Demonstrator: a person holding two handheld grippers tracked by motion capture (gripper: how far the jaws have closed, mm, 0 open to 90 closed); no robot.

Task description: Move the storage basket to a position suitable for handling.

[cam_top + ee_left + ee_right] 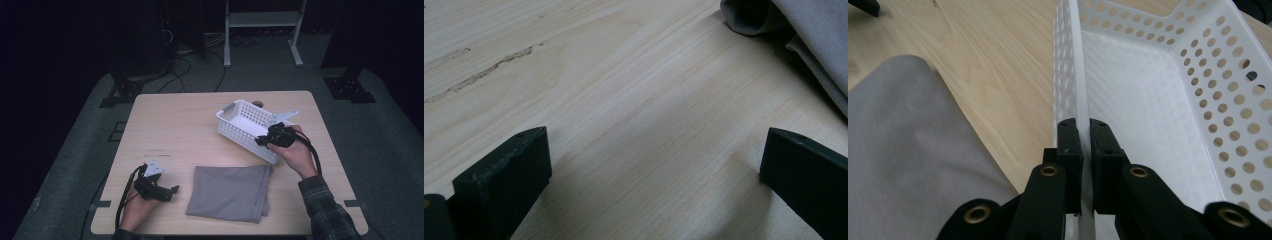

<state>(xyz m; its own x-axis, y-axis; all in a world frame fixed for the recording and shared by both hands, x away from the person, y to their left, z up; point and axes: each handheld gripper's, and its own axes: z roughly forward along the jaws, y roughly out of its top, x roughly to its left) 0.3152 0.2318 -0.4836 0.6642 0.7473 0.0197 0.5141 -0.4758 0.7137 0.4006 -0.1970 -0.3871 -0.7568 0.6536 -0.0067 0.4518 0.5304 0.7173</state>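
Basket (1148, 100) wall clamped in my right gripper (1084, 131) jaws, long axis running away from them; cloth (230, 192) beside; left gripper (649, 165) jaws wide over bench (624, 100).

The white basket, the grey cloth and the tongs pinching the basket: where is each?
white basket (235, 111), high view, far rim by its corner.
grey cloth (227, 192), high view, middle of the folded fabric.
right tongs (1085, 135), right gripper view, tips shut on the basket's wall.
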